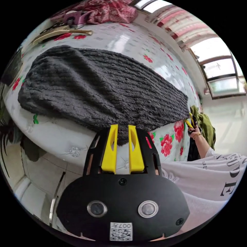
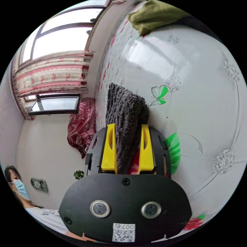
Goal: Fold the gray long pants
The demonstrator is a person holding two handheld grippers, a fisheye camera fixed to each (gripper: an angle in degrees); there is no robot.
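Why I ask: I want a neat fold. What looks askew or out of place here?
Nothing is damaged. The gray pants lie as a folded bundle on the floral bed cover, one edge hanging over the bed's side by the left gripper. An olive garment lies loose near the bed's edge.

One fuzzy garment, two tools, one bed

One dark gray ribbed fleece pair of pants (image 1: 103, 90) lies on one white bed cover printed with red flowers (image 1: 169, 74); two black hand-held grippers with yellow jaws work at it, the left (image 1: 123, 133) and the right (image 2: 128, 133). One olive-green cloth (image 2: 154, 12), one red patterned quilt (image 2: 82, 126), one person (image 1: 205, 175).
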